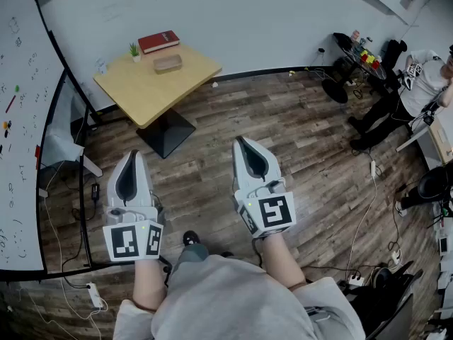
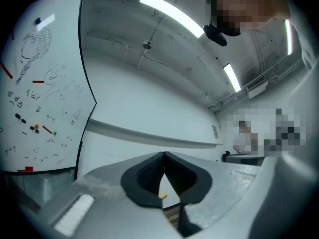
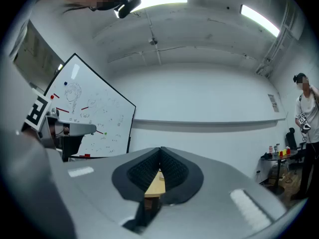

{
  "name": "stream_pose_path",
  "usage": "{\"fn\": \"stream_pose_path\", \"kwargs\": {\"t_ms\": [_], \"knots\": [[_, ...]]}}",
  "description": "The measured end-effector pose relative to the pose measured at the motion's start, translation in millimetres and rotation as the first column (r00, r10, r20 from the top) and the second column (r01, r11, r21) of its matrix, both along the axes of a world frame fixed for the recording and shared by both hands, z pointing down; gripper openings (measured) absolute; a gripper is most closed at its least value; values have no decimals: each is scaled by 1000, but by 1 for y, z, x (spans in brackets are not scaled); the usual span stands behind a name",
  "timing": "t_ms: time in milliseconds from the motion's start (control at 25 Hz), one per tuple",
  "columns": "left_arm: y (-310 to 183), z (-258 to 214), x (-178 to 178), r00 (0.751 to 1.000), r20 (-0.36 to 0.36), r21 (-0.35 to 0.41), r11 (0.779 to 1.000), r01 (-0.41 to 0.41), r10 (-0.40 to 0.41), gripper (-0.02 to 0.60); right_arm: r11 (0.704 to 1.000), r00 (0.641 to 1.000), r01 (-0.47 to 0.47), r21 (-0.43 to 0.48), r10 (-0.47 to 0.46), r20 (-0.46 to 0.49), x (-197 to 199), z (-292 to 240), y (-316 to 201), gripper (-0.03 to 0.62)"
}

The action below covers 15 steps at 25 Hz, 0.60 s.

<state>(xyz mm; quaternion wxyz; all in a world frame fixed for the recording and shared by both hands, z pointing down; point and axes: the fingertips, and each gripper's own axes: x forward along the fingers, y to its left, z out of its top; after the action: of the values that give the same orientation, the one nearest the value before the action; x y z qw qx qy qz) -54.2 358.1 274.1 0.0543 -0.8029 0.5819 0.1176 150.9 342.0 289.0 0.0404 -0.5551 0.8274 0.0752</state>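
**Both tools closed and empty above open floor**

The wooden floor point(image 1: 311, 154) lies open ahead of the person. It is bounded on the left by a whiteboard point(image 1: 18, 119) on its black frame, on the far side by the white wall, and on the right by loose cables point(image 1: 364, 218) and a standing person point(image 1: 417, 76).

The counter point(image 1: 145, 91) stands well ahead of the tools, near the wall. It carries a red book point(image 1: 158, 41), a small plant point(image 1: 134, 50) and a brown box point(image 1: 168, 64).

The left tool point(image 1: 133, 154) has its jaw tips pressed together with nothing between them. The right tool point(image 1: 241, 143) is the same.

Both forearms reach forward from the body. The tools are side by side and apart, pointing towards the counter, with the right one slightly further forward.
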Motion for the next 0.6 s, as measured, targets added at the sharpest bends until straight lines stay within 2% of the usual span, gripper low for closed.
{"fn": "stream_pose_path", "kwargs": {"t_ms": [600], "knots": [[3, -5, -1, 1000, 3, 7, 1000, -1, 1, 5, 1000, 1000, 6, 15, -7, 4, -5, -8, 3, 2]]}}
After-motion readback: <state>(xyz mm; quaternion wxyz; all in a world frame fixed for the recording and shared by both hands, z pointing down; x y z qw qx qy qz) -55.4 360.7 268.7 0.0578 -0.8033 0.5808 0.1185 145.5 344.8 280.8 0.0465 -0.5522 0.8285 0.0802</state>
